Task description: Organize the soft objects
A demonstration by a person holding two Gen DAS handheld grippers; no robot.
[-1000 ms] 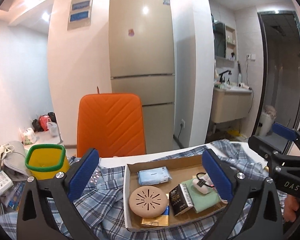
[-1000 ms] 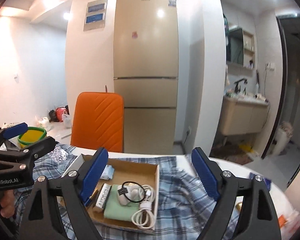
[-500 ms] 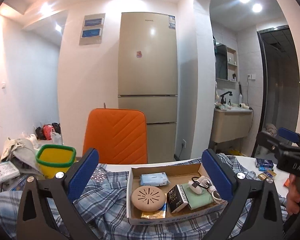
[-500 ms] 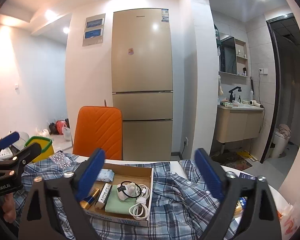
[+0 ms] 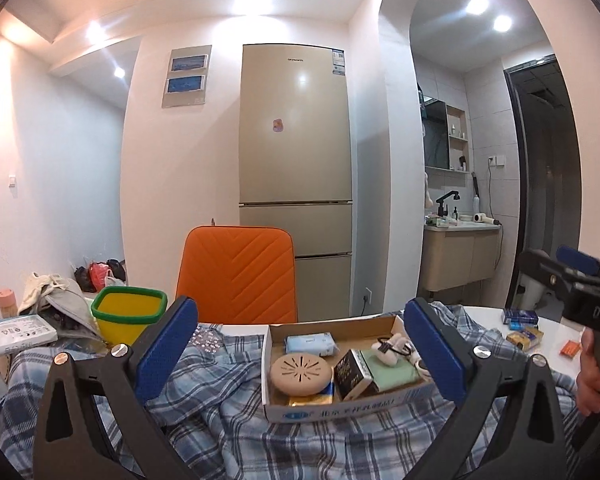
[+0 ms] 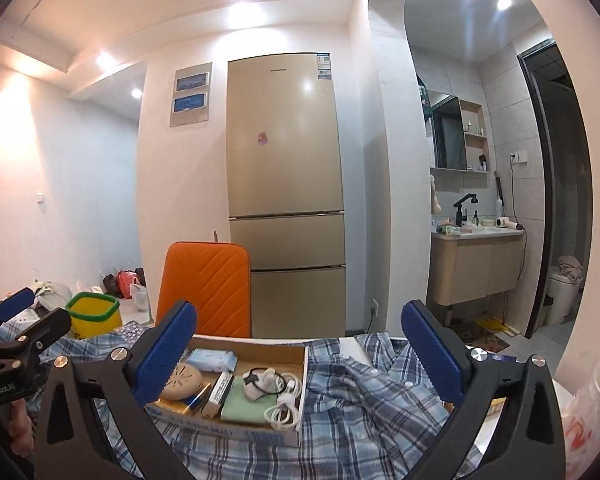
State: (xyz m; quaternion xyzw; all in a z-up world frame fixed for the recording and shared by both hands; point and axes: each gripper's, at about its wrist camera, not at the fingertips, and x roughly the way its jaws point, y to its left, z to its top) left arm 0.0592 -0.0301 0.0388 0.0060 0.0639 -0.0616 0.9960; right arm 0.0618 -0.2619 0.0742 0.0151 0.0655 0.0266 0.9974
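A crumpled blue plaid shirt (image 5: 220,412) covers the table and also shows in the right wrist view (image 6: 364,396). On it lies a shallow cardboard box (image 5: 340,404), seen too in the right wrist view (image 6: 260,432), holding a folded green cloth (image 5: 392,372), a tissue pack (image 5: 310,343), a round tan disc (image 5: 302,372), a black box and white cables (image 6: 284,408). My left gripper (image 5: 300,356) is open and empty, held above the near edge of the box. My right gripper (image 6: 300,356) is open and empty, above the box's right side.
A yellow bin with a green rim (image 5: 128,314) stands at the left, beside a grey bag (image 5: 56,300) and a white packet. An orange chair (image 5: 240,276) stands behind the table, a fridge (image 5: 296,184) beyond. Small packets (image 5: 524,326) lie at the right.
Both grippers have tilted up and drawn back, so the box and shirt sit lower in each view and more ceiling shows. Both stay open and empty.
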